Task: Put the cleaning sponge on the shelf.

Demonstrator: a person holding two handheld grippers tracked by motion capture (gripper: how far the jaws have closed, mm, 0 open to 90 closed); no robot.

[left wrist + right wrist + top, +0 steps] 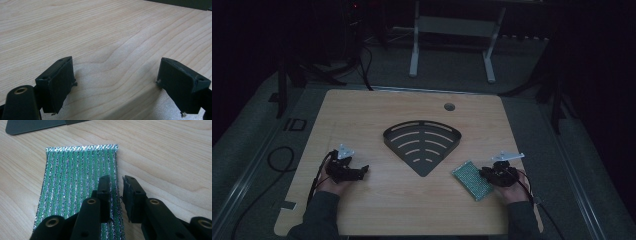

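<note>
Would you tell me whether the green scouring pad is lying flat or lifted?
Flat: the green scouring pad lies spread on the table.

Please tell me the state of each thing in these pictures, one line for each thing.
Green sponge: lying flat on the table, one edge between the right jaws.
Black rack: flat at the table's middle, nothing in it.
Left gripper: open, nothing between the jaws.
Right gripper: jaws narrowly parted, pads not pressing the sponge.

The table (362,210) is pale wood-grain laminate, smooth and matt, the green scouring pad (77,185) is ribbed woven cloth shot with glittering silver thread, the fan-shaped slotted tray (422,145) looks like matt dark metal, and the jaws are matt black plastic.
</note>
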